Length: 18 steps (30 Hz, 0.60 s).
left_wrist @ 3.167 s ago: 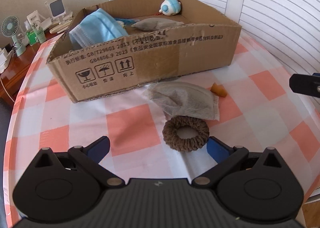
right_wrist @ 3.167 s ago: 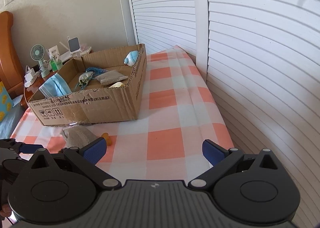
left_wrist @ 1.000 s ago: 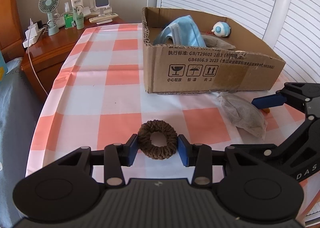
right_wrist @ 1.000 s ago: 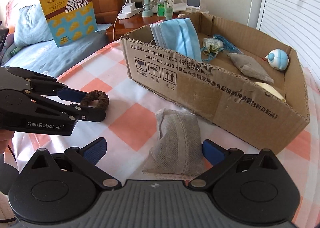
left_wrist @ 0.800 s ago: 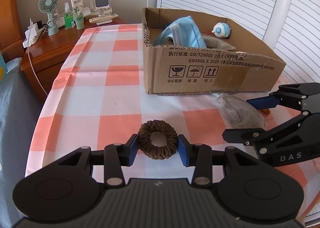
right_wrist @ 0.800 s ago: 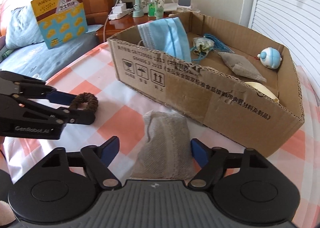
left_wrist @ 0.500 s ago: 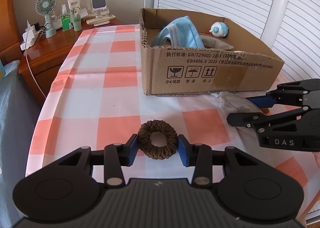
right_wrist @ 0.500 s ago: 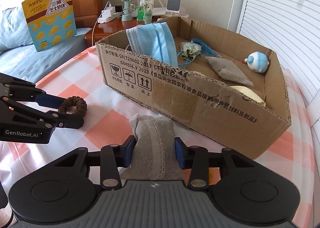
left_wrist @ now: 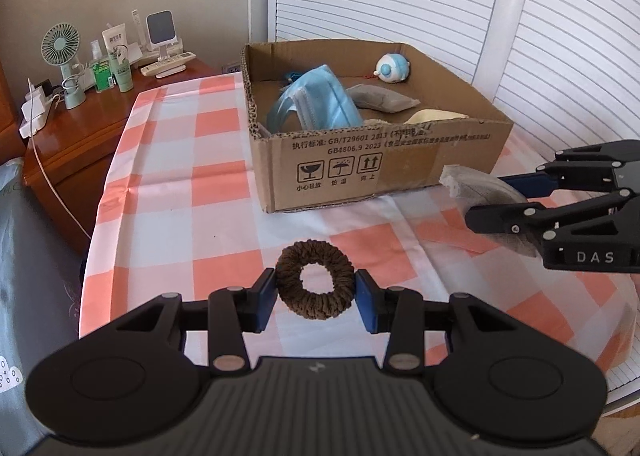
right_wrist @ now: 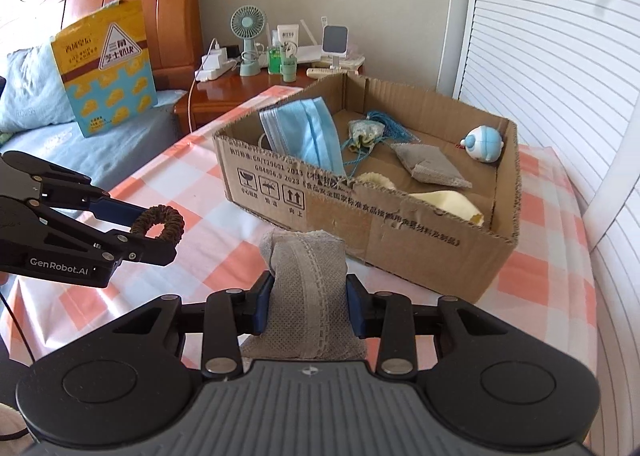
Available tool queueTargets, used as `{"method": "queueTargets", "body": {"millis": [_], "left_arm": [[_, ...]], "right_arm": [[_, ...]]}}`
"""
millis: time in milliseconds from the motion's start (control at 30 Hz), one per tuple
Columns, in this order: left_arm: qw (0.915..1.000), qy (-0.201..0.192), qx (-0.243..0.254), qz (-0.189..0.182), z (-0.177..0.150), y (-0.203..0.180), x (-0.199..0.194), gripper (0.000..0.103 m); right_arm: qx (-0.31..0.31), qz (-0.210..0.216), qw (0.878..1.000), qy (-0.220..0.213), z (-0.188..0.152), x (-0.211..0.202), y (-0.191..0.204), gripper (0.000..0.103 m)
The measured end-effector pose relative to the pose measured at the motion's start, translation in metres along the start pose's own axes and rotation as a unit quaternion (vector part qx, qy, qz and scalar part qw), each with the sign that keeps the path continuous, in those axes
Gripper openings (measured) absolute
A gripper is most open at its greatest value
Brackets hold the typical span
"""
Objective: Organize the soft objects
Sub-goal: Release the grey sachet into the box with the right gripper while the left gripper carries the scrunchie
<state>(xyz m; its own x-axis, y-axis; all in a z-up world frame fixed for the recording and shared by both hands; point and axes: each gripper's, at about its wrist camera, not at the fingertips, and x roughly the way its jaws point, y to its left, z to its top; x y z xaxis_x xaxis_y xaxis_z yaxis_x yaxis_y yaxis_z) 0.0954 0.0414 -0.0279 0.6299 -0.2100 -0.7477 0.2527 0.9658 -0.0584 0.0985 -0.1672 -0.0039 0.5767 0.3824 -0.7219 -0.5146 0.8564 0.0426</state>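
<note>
My left gripper (left_wrist: 315, 290) is shut on a brown hair scrunchie (left_wrist: 294, 296), held a little above the checked tablecloth (left_wrist: 180, 176). In the right wrist view the same scrunchie (right_wrist: 176, 222) shows at the tip of the left gripper (right_wrist: 154, 232). My right gripper (right_wrist: 308, 306) has a grey fabric pouch (right_wrist: 308, 280) between its jaws, which are closing, and the pads press its sides. From the left wrist view, the right gripper (left_wrist: 504, 196) and the pouch (left_wrist: 476, 186) hang beside the open cardboard box (left_wrist: 400, 172).
The box (right_wrist: 400, 224) holds a blue face mask (right_wrist: 308, 132), another grey pouch (right_wrist: 432, 166), a blue-white toy (right_wrist: 484, 144) and a cream item. A nightstand (left_wrist: 80, 124) with a fan and bottles stands beyond the table. Louvred doors (left_wrist: 560, 56) close off the right.
The right jaws went from wide open to closed on the grey pouch. Both grippers then rose, lifting the pouch and the scrunchie off the cloth.
</note>
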Motion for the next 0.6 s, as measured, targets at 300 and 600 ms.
{"method": "queueTargets", "body": {"millis": [300,600], "left_arm": [[0.9993,-0.024,0.023,-0.018,0.024,-0.002,-0.023,0.041],[0.9984,-0.041,0.036,-0.016,0.05,0.001,-0.025,0.041]], "right_arm": [[0.003,-0.023,0.999,-0.048,0.032,-0.036,-0.014,0.042],[-0.007,-0.066,0.995,-0.076,0.081,-0.018,-0.042,0.042]]}}
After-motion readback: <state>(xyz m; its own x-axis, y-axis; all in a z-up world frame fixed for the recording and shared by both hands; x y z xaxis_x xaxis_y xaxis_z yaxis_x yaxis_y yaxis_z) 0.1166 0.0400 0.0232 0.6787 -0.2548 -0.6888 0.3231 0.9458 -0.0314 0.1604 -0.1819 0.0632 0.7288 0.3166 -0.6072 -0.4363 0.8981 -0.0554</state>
